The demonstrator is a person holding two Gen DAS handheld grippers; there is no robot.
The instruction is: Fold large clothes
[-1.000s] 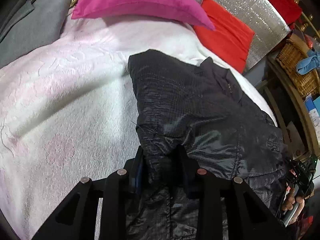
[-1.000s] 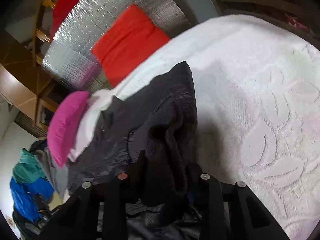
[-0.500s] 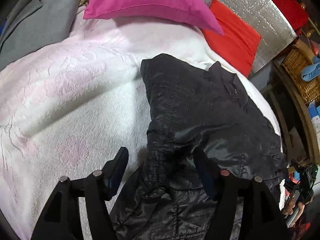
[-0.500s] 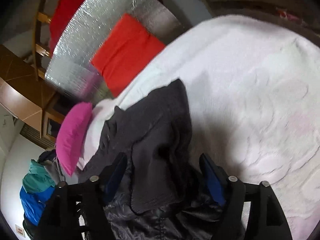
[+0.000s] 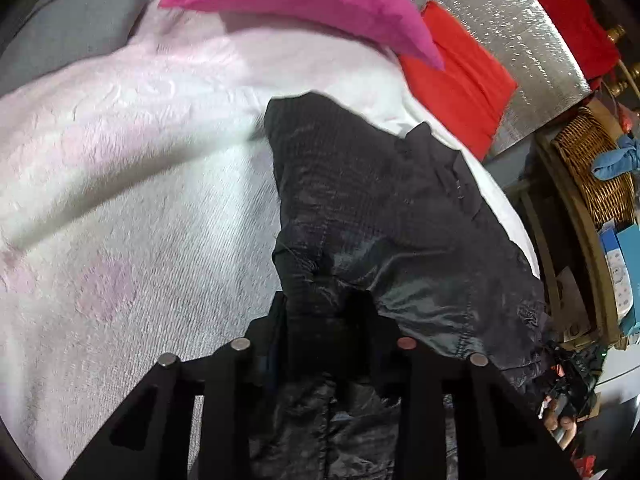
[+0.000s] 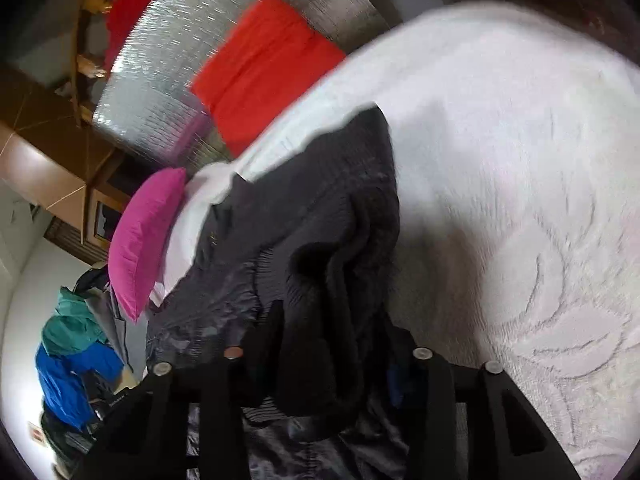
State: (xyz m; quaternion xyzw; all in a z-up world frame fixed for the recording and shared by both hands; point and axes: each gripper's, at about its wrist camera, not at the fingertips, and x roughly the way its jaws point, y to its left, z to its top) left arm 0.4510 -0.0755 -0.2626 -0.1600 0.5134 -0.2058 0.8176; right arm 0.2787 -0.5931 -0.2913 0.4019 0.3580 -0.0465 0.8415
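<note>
1. We see a black jacket (image 5: pixel 384 208) lying on a bed covered with a white, pink-tinted blanket (image 5: pixel 132 208); the garment stretches from the near edge of both views up toward the pillows.
2. Our left claw (image 5: pixel 324 320) has just been closing, and its jaws now pinch a bunched fold of the jacket's shiny fabric, which fills the gap between them.
3. Our right claw (image 6: pixel 332 344) has also just been closing; a thick dark roll of the jacket (image 6: pixel 320 240) sits clamped between its jaws and hangs down over them.
4. A magenta pillow (image 5: pixel 304 4) lies at the head of the bed, with a red cushion (image 5: pixel 456 76) just beside it, leaning against a silver quilted panel (image 5: pixel 512 16).
5. In the left view a wicker basket (image 5: pixel 592 168) stands off the bed's right side.
6. In the right view a pile of blue and green clothes (image 6: pixel 72 344) lies off the bed, below the magenta pillow.
</note>
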